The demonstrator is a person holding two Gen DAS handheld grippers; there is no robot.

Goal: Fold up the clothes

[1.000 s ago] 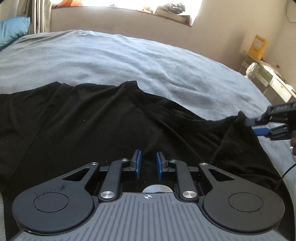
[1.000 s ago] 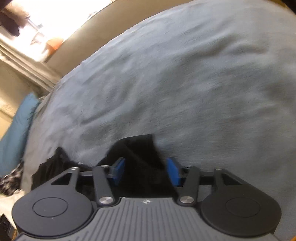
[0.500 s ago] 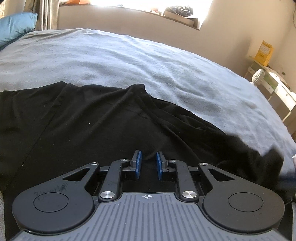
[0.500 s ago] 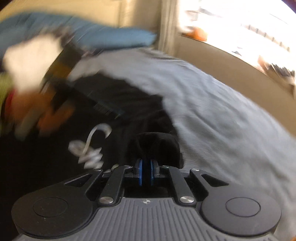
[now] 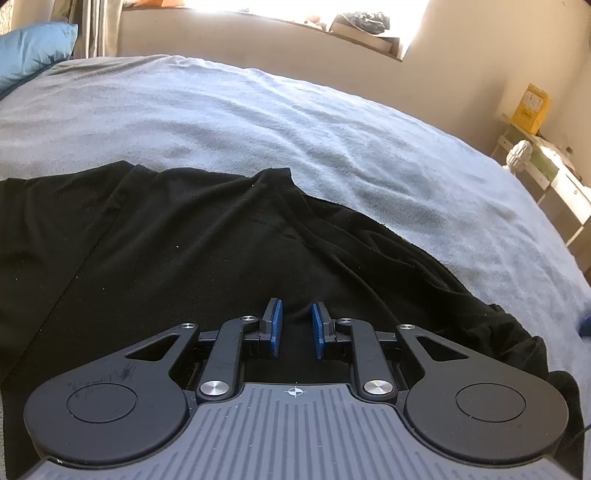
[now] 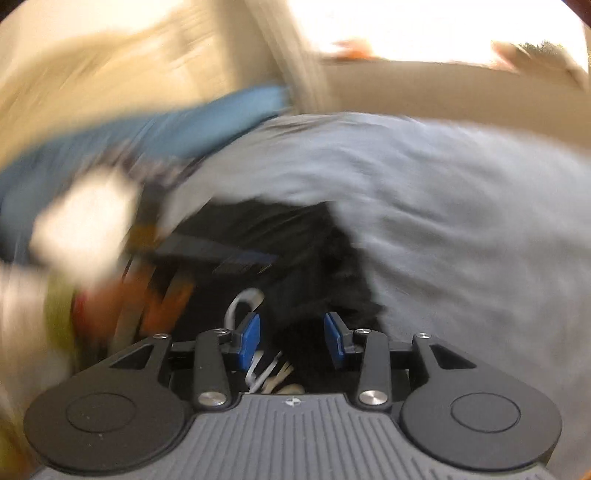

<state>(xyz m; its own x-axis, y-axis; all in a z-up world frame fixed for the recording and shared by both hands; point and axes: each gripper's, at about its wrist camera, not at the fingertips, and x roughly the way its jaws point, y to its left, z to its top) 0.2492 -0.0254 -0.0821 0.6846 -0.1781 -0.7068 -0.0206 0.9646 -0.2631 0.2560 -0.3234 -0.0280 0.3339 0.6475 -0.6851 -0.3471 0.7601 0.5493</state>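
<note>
A black garment (image 5: 192, 254) lies spread on the grey blanket (image 5: 295, 122) of a bed. My left gripper (image 5: 297, 326) hovers low over the garment's middle with its blue pads a small gap apart and nothing between them. My right gripper (image 6: 291, 334) is open in a blurred view, with a fold of the black garment (image 6: 314, 266) just ahead of and between its pads, not clamped. A white cord loop (image 6: 243, 299) shows by its left pad.
A blue pillow (image 5: 33, 51) lies at the far left of the bed. A low wall with a sunlit window ledge (image 5: 258, 22) runs behind. A white side table (image 5: 546, 173) with a yellow box (image 5: 532, 107) stands at the right. Blurred colourful items (image 6: 110, 288) lie left of my right gripper.
My right gripper shut on the garment's edge, carried it leftward over the garment, and has now opened, letting it go. My left gripper has stayed in place.
</note>
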